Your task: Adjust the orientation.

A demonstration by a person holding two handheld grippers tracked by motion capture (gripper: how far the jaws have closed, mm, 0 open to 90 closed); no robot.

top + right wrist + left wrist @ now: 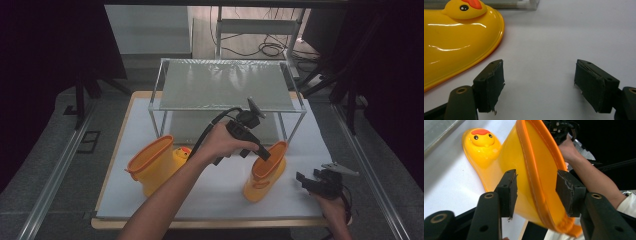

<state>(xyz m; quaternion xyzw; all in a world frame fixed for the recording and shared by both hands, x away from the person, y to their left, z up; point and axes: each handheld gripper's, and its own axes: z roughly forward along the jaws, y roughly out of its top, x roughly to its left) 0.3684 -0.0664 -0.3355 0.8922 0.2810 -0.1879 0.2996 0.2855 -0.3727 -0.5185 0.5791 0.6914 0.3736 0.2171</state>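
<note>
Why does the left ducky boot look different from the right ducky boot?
The left boot stands free with nothing touching it; the right boot has the left gripper at its top, fingers on either side of its rim. The left boot is by the table's left edge; the right boot is nearer the middle. Both are shiny yellow with orange rims and duck faces.

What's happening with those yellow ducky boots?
A person holds a gripper in each hand. The left gripper reaches over the top rim of the boot on the right, with the rim between its open jaws. The right gripper waits open beside it. The other boot stands untouched, in front of a wire shelf.
</note>
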